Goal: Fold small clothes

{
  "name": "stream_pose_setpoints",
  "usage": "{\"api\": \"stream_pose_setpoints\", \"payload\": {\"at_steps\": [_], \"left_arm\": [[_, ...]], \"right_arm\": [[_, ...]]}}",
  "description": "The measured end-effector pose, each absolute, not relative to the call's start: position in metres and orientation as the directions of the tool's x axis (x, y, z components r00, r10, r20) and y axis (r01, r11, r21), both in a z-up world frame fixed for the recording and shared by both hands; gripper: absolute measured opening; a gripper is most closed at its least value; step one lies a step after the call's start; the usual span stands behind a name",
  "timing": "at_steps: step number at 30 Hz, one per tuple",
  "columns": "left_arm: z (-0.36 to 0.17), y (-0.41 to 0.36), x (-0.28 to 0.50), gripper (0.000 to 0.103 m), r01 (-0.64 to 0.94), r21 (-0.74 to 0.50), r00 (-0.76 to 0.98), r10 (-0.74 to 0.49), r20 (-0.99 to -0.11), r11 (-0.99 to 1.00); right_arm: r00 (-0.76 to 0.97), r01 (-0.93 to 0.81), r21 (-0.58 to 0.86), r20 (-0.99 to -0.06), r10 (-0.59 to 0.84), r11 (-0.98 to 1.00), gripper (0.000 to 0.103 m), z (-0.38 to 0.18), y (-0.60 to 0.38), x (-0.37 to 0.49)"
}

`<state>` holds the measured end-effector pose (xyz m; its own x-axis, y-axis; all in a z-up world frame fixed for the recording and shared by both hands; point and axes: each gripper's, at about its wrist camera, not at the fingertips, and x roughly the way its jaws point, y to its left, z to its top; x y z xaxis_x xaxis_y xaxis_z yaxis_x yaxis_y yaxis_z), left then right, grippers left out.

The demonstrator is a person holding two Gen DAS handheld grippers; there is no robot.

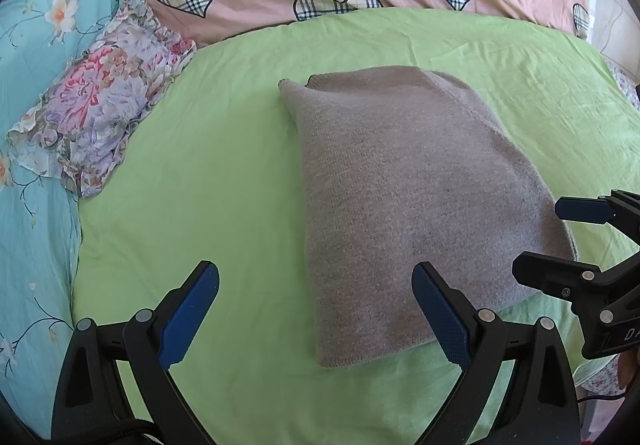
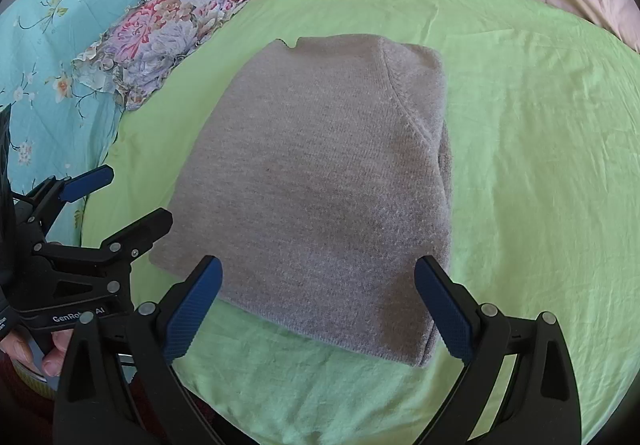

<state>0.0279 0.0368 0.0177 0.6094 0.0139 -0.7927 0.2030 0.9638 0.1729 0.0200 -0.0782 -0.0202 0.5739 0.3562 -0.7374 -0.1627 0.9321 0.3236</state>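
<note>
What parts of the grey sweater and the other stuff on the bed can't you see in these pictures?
- The sweater's sleeves: tucked under its folded body in both views, so how they lie is hidden.
- Its near right corner: covered by the right gripper's finger in the right wrist view.
- The person: only fingers show, cut off at the left edge.
- The floral cloth: too crumpled to tell what it is.
- The left gripper is open, hiding some of the green sheet.

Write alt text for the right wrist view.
A folded grey knit sweater lies on a green sheet, framed by the open right tongs. The left tongs, also open, sit at the left edge; a floral garment lies beyond.
</note>
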Motion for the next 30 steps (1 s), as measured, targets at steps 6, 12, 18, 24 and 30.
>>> {"api": "stream_pose_setpoints", "payload": {"at_steps": [6, 12, 18, 24, 30], "left_arm": [[0.0178, 0.0367, 0.0271, 0.097, 0.199, 0.171, 0.609, 0.015, -0.793, 0.965], [0.0174, 0.0378, 0.0276, 0.097, 0.201, 0.169, 0.610, 0.012, -0.792, 0.965], [0.0180, 0.0396, 0.0281, 0.098, 0.200, 0.169, 0.614, 0.011, -0.790, 0.965], [0.0189, 0.0396, 0.0278, 0.098, 0.200, 0.167, 0.614, 0.009, -0.789, 0.965], [0.0193, 0.0390, 0.0273, 0.098, 0.200, 0.168, 0.614, 0.010, -0.789, 0.965]], "right_arm": [[0.574, -0.161, 0.326, -0.737, 0.357, 0.932, 0.097, -0.0194, -0.0783, 0.0198], [0.575, -0.161, 0.325, -0.737, 0.357, 0.932, 0.097, -0.0201, -0.0786, 0.0200], [0.578, -0.161, 0.326, -0.734, 0.357, 0.931, 0.097, -0.0187, -0.0797, 0.0199], [0.578, -0.161, 0.326, -0.733, 0.357, 0.931, 0.097, -0.0181, -0.0799, 0.0194], [0.578, -0.161, 0.329, -0.733, 0.359, 0.931, 0.097, -0.0173, -0.0793, 0.0187]]}}
